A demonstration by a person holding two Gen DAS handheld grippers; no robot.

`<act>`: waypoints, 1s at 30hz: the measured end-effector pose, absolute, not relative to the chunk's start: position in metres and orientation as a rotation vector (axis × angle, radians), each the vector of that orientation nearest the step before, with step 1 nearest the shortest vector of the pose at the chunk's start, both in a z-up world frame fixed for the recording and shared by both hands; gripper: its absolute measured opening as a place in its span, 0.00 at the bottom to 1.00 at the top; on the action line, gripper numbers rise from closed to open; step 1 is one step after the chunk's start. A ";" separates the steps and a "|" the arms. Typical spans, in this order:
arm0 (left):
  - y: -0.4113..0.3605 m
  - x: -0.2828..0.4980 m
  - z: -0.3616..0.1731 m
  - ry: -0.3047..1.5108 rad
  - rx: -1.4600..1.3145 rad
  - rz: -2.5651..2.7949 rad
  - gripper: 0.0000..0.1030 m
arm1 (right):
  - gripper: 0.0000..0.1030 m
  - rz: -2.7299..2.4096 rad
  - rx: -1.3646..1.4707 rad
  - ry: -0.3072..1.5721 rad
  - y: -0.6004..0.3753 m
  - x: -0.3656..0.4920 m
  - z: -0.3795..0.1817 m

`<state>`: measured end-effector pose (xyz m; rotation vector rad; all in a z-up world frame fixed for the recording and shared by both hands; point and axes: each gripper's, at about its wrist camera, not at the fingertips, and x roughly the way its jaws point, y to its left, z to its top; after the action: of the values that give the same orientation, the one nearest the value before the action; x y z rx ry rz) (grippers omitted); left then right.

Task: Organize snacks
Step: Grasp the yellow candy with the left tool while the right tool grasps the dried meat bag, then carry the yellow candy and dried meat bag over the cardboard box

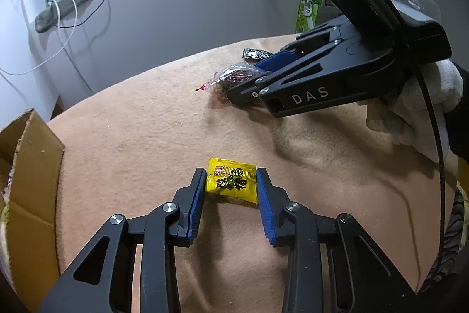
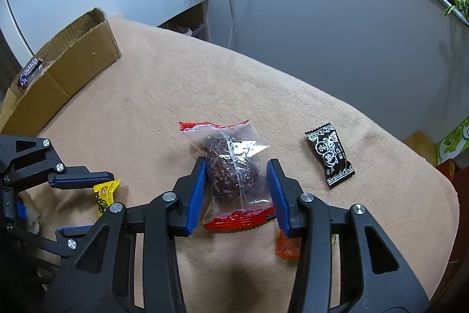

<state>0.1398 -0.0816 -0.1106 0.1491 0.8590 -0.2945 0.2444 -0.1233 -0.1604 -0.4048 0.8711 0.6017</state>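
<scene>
Yellow packet (image 1: pixel 231 181) lies between left tongs (image 1: pixel 231 178).

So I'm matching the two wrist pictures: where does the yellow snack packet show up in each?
Left wrist: yellow packet low centre, between the left claw pads.
Right wrist: yellow packet at lower left, partly hidden.
Shared landmark: cardboard box, at the left in both.

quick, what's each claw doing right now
Left claw: closed on the yellow packet.
Right claw: closed on the clear red-ended snack bag.
</scene>
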 end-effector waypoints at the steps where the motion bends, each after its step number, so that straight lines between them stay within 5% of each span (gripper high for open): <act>1: -0.081 0.139 -0.110 0.856 0.145 -0.294 0.32 | 0.42 0.601 -0.403 0.869 -0.124 0.244 -0.160; 30: -0.021 0.098 -0.041 0.654 0.027 -0.227 0.31 | 0.41 0.635 -0.411 0.748 -0.082 0.192 -0.091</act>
<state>0.0975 -0.0207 -0.0413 0.0267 0.6538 -0.2269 0.1919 -0.0818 -0.0908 -0.4109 0.7476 0.6355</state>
